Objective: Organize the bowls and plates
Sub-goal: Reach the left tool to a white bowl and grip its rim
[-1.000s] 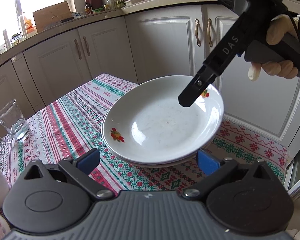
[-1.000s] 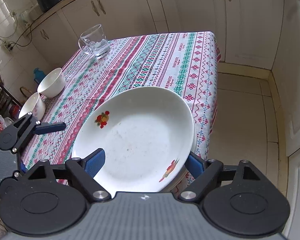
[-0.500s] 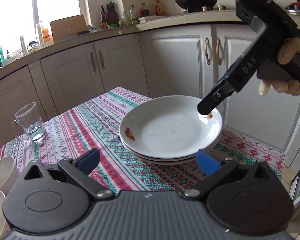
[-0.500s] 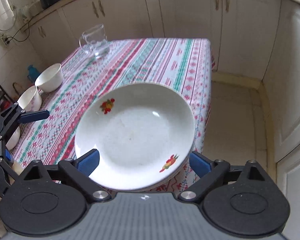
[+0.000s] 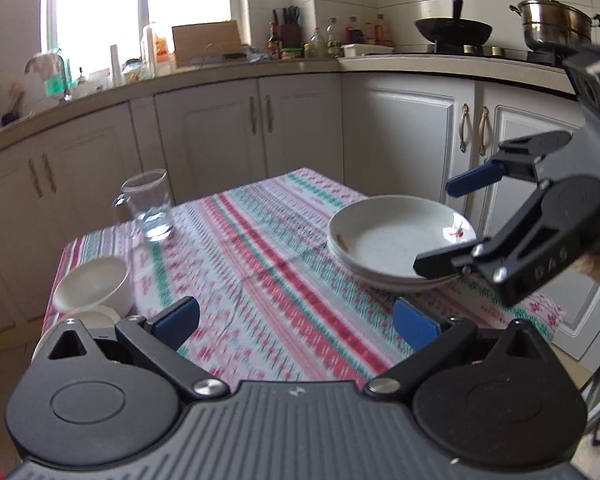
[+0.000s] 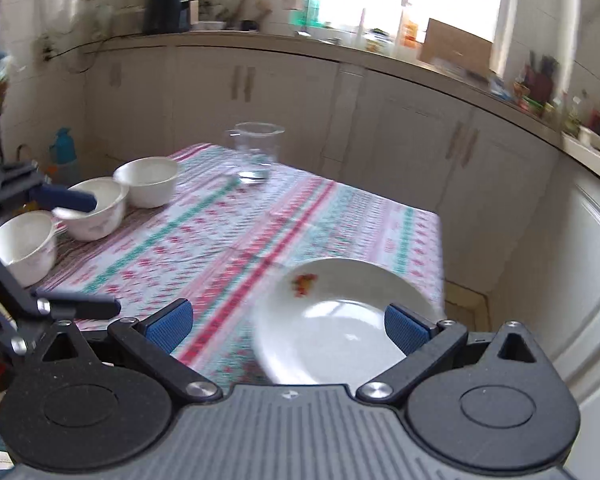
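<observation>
A stack of white plates [image 5: 396, 240] with small flower marks sits at the table's right corner; it also shows in the right wrist view [image 6: 340, 320]. Three white bowls [image 6: 146, 182] stand at the table's left side; one bowl [image 5: 92, 284] shows in the left wrist view. My left gripper [image 5: 296, 318] is open and empty, above the near table edge. My right gripper [image 6: 288, 324] is open and empty, just behind the plate stack; in the left wrist view it [image 5: 452, 220] hovers over the plates' right rim.
A glass mug [image 5: 148, 208] with a little water stands at the far side of the patterned tablecloth [image 5: 260, 272]. White kitchen cabinets [image 5: 300, 128] and a cluttered counter ring the table. A blue bottle [image 6: 62, 150] stands on the floor.
Both grippers have pulled back and risen from the plate stack. The views have tilted up and swung left, bringing the bowls and mug into sight. The plates stay on the table.
</observation>
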